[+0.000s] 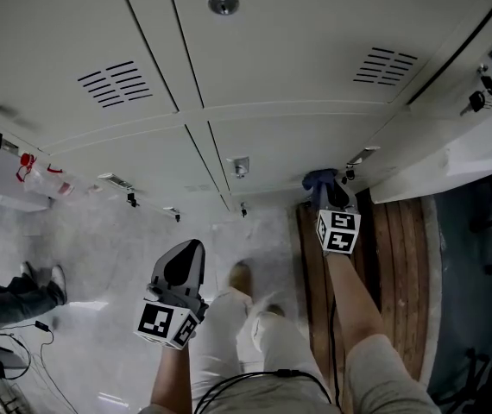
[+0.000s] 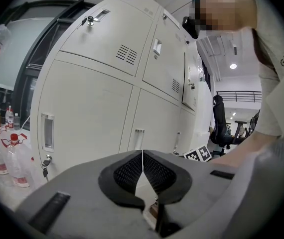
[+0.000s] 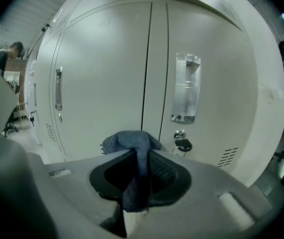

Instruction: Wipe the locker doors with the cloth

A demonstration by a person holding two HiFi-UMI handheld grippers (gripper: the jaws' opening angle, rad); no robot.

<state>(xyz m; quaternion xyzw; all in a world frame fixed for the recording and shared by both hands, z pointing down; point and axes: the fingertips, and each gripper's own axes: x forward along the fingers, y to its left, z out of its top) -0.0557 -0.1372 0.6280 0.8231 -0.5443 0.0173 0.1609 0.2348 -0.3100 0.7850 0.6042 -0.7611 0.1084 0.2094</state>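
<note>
Far left: plastic bottles stood at the foot of the lockers. Left gripper hung low beside the person's leg, well back from the doors, jaws pressed together with nothing between them. Right gripper reached forward to a lower locker door, jaws clamped on a blue cloth. The cloth bunched above the jaw tips, near the door's key and below its handle. Whether the cloth touched the door could not be told.
</note>
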